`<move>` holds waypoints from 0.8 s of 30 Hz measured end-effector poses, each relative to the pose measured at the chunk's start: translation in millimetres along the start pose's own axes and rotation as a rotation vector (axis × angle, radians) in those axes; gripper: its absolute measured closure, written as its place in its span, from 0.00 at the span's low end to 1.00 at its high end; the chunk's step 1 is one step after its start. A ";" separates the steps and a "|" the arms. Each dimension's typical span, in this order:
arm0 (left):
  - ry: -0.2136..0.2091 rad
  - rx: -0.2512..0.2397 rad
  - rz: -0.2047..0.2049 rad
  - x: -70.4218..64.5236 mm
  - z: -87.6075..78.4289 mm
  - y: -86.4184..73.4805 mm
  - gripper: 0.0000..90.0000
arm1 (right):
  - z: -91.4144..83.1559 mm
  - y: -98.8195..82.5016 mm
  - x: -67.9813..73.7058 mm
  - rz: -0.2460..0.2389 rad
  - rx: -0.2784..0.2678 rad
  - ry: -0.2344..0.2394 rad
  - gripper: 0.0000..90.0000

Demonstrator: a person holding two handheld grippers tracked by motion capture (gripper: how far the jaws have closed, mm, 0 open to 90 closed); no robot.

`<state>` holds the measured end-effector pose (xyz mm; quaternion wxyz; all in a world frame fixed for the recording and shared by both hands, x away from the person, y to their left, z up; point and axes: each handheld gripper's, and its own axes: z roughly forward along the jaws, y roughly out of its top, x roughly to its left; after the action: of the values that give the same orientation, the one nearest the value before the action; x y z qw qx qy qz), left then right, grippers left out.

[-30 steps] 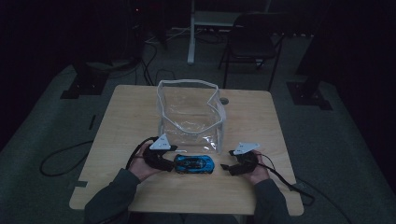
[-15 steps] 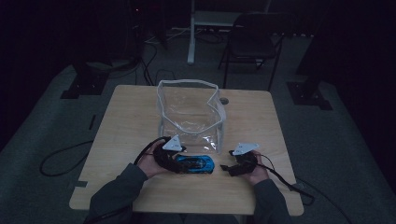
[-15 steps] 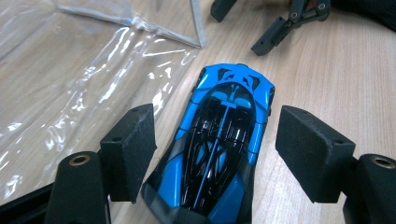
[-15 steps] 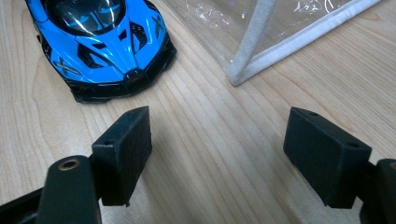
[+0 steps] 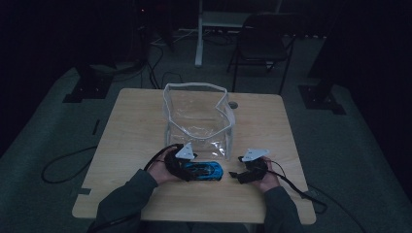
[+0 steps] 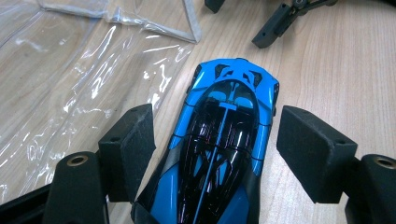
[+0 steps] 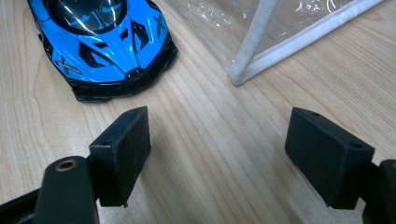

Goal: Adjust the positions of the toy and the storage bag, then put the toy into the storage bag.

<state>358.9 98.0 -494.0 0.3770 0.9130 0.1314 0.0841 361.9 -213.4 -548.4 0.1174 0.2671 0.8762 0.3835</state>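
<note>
Beyond my work, the wooden table (image 5: 136, 126) stood on a grey carpeted floor (image 5: 43, 116) in a dim room. A small round grommet (image 5: 233, 105) sat in the table's far right part. A dark chair (image 5: 262, 43) stood past the table's far edge, and just left of it rose a pale desk leg (image 5: 198, 34). Black stand bases lay on the floor to the far left (image 5: 87, 90) and the far right (image 5: 320, 94). A loose black cable (image 5: 63, 167) looped over the carpet on the left.
</note>
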 end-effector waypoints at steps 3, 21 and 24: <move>0.003 0.004 0.010 0.7 0.9 -0.3 0.31 | 0.1 0.0 0.1 0.000 -0.001 0.001 0.24; 0.006 0.017 0.011 2.9 9.5 1.7 0.29 | 0.4 0.2 0.2 -0.002 0.002 0.006 0.23; 0.006 0.015 0.006 2.7 10.8 2.4 0.27 | 0.5 0.3 0.0 -0.003 0.002 0.007 0.23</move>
<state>364.7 90.1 -499.7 0.3695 0.9159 0.1302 0.0869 362.2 -212.9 -548.5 0.1146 0.2645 0.8774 0.3835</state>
